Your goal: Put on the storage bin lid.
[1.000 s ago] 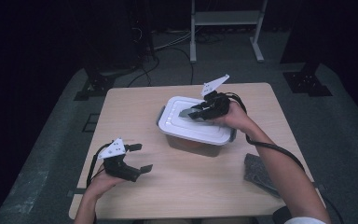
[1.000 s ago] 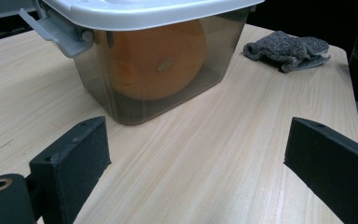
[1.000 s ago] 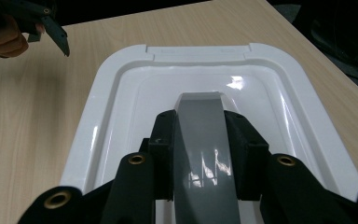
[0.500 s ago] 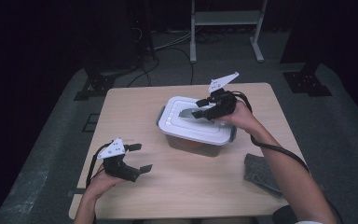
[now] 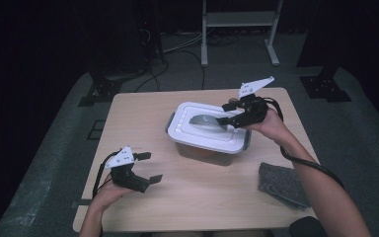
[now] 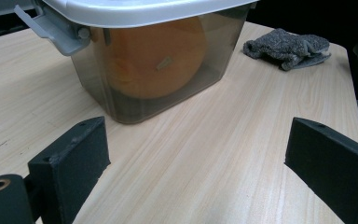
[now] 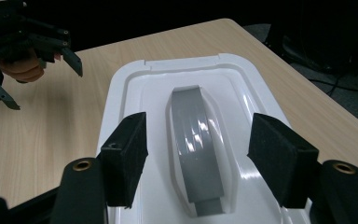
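Lower left of the high view: left gripper (image 5: 145, 168) rests on the light wooden surface (image 5: 143, 118), fingers spread wide, released, nothing between them. Centre: translucent grey plastic box with white lid (image 5: 209, 129), grey handle (image 7: 196, 140) flat on top, orange round item (image 6: 154, 56) inside. Right of centre: right gripper (image 5: 225, 113) over the lid's right edge, fingers just been opening, released, straddling the handle without touching. Lower right: grey folded cloth (image 5: 282, 183)

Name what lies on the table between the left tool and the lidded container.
Nothing: in the left gripper view, bare tabletop runs from the open left tool to the container; the grey cloth lies off aside.
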`<state>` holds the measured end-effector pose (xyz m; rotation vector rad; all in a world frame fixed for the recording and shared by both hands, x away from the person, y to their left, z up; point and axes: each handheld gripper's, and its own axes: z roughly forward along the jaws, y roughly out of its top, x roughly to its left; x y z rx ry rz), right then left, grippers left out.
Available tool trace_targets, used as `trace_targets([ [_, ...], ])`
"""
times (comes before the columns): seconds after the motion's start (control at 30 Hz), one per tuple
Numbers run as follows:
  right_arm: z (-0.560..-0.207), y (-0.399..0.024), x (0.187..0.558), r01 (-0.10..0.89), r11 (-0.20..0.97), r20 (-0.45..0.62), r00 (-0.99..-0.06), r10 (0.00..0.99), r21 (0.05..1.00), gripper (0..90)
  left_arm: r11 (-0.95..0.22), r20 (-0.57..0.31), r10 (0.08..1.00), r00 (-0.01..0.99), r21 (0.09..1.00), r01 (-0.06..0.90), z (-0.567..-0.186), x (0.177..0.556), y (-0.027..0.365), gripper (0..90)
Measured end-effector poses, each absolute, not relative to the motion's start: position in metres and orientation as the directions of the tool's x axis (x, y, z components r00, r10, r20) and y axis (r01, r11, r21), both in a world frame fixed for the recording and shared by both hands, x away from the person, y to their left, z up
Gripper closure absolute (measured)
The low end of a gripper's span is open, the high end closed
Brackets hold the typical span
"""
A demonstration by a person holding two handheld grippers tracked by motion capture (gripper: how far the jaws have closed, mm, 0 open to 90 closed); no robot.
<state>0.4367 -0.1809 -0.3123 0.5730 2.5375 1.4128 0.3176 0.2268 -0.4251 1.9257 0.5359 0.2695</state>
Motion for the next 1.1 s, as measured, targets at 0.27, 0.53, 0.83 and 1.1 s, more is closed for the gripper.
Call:
trace_targets([
  [0.27, -0.313, -0.198, 0.429, 0.256, 0.461, 0.035, -0.899, 0.436, 0.850, 34.5, -0.332, -0.057, 0.485, 0.872, 0.911, 0.245, -0.425, 0.318, 0.227, 5.3],
  [0.53, -0.316, -0.213, 0.421, 0.267, 0.453, 0.039, -0.891, 0.453, 0.851, 32.8, -0.331, -0.059, 0.484, 0.873, 0.911, 0.245, -0.425, 0.318, 0.227, 5.3],
  [0.83, -0.316, -0.231, 0.410, 0.280, 0.445, 0.041, -0.879, 0.475, 0.851, 30.8, -0.329, -0.063, 0.485, 0.872, 0.911, 0.248, -0.426, 0.318, 0.225, 5.3],
  [1.1, -0.322, -0.250, 0.401, 0.306, 0.431, 0.059, -0.865, 0.499, 0.849, 28.6, -0.328, -0.064, 0.482, 0.874, 0.912, 0.247, -0.427, 0.318, 0.225, 5.3],
])
